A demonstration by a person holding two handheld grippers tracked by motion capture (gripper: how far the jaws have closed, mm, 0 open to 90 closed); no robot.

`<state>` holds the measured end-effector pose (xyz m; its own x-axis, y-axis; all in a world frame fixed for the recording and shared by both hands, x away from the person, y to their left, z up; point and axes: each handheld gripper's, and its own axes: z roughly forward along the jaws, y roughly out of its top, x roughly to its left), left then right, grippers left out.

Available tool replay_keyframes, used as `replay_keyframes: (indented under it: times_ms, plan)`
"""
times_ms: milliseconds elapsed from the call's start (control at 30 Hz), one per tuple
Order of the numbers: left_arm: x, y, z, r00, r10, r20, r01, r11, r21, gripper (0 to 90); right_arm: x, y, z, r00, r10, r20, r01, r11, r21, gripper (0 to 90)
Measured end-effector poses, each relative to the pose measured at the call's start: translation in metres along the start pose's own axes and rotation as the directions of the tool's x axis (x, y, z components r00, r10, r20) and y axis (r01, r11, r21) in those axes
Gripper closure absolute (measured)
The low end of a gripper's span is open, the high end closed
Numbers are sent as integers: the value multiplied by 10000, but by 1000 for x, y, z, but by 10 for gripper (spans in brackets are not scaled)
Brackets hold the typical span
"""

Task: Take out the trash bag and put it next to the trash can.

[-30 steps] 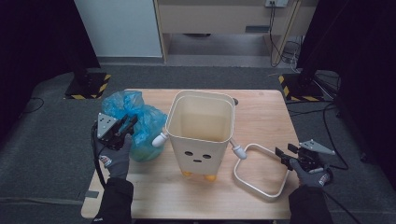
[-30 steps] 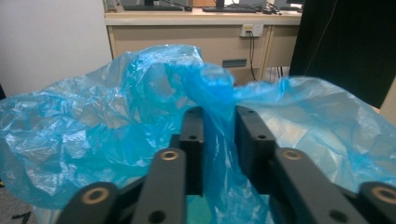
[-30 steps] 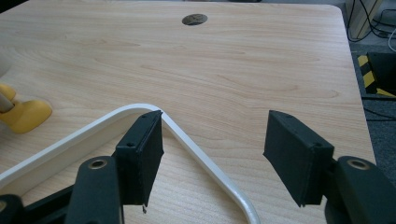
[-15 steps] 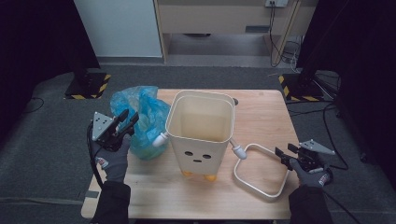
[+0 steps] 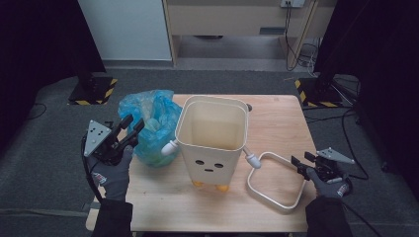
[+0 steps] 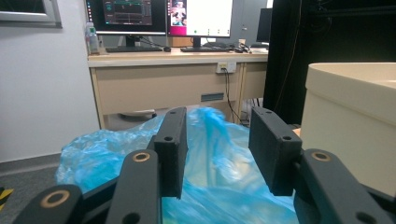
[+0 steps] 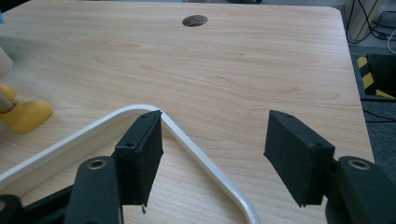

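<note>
We're in a lab or test room with an office corner, by the look of it. A small wooden table (image 5: 276, 123) with a cable hole stands alone on grey carpet (image 5: 49, 148), flanked by black curtains (image 5: 375, 49) and stand bases marked with yellow-and-black hazard tape (image 5: 94, 91). Behind it sits a beige desk (image 6: 163, 79) carrying lit monitors (image 6: 161, 16), a keyboard (image 6: 133, 48) and a wall socket (image 6: 226, 67), with cables (image 5: 296, 29) trailing to the floor.

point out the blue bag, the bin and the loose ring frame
blue bag (image 5: 148, 116): high view, crumpled upper side
bin (image 5: 210, 163): high view, front wall with face
ring frame (image 5: 272, 200): high view, near rail
</note>
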<state>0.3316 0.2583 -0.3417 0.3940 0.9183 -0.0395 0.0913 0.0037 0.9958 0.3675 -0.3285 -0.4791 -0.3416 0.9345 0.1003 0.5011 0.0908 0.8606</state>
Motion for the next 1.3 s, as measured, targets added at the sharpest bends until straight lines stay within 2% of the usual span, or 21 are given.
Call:
replay_keyframes:
  times_ms: [167, 300, 467, 633, 833, 933, 1033, 1133, 1300]
  plan:
    - [-4, -2, -6, 9998, 165, 128, -167, 9998, 130, 561, -1, 0, 0, 10000, 29, 8, -29, 10000, 9, 369]
    - [-10, -9, -12, 9991, 330, 250, -342, 9984, 461, 554, -1, -1, 0, 10000, 67, 25, -67, 10000, 43, 369]
    - [-16, -28, -17, 9985, 433, 340, -467, 9932, 1063, 547, -1, -1, -1, 10000, 71, 16, -71, 10000, 3, 367]
    - [-18, -52, -19, 9981, 414, 448, -487, 9830, 1770, 540, 0, -2, -1, 9999, 134, -56, -133, 9999, 67, 367]
    - [-21, -77, -18, 9975, 384, 601, -527, 9646, 2582, 526, 0, -2, 0, 9999, 56, -133, -54, 9999, 108, 383]
    - [-24, -89, -15, 9967, 412, 694, -602, 9521, 2999, 521, 0, -3, 1, 9999, 63, -159, -60, 9998, 200, 389]
    - [-25, -101, -13, 9968, 230, 764, -475, 9402, 3374, 506, -1, -5, 2, 9999, 49, -139, -44, 9993, 376, 389]
    - [-27, -111, -12, 9959, 367, 827, -658, 9212, 3834, 494, -2, -8, 3, 9999, -24, -126, 31, 9986, 535, 388]
    - [-27, -125, -10, 9965, 323, 775, -637, 8925, 4466, 472, -5, -14, 6, 9996, -281, 12, 278, 9946, 1002, 407]
